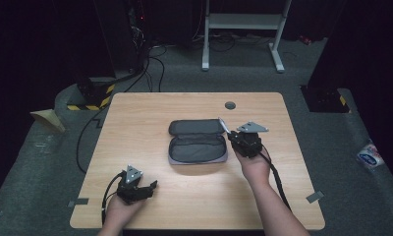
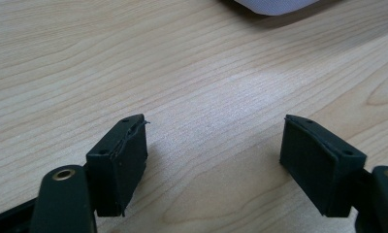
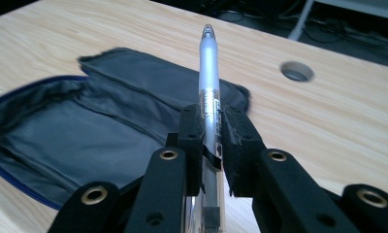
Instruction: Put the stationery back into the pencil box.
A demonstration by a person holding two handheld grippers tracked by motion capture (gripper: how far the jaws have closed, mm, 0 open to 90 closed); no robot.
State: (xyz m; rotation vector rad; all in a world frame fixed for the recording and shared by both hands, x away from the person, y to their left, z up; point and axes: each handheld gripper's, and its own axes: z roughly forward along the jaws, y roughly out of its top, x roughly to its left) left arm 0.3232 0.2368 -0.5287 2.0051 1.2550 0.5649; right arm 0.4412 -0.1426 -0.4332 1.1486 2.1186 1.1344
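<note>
Clamping a silver pen (image 3: 209, 87) between its jaws, the right gripper (image 1: 232, 135) sits just off the right end of the open dark pencil case (image 1: 197, 141), the pen's tip pointing up and away over the case's flap. The case lies near the middle of the table (image 1: 150, 105), with bare wood all around it. The left gripper (image 1: 153, 185) rests near the front edge, jaws spread wide on nothing, well apart from the case.

Dark lab: cable tangle (image 1: 150, 54), hazard-taped base (image 1: 94, 96).
</note>
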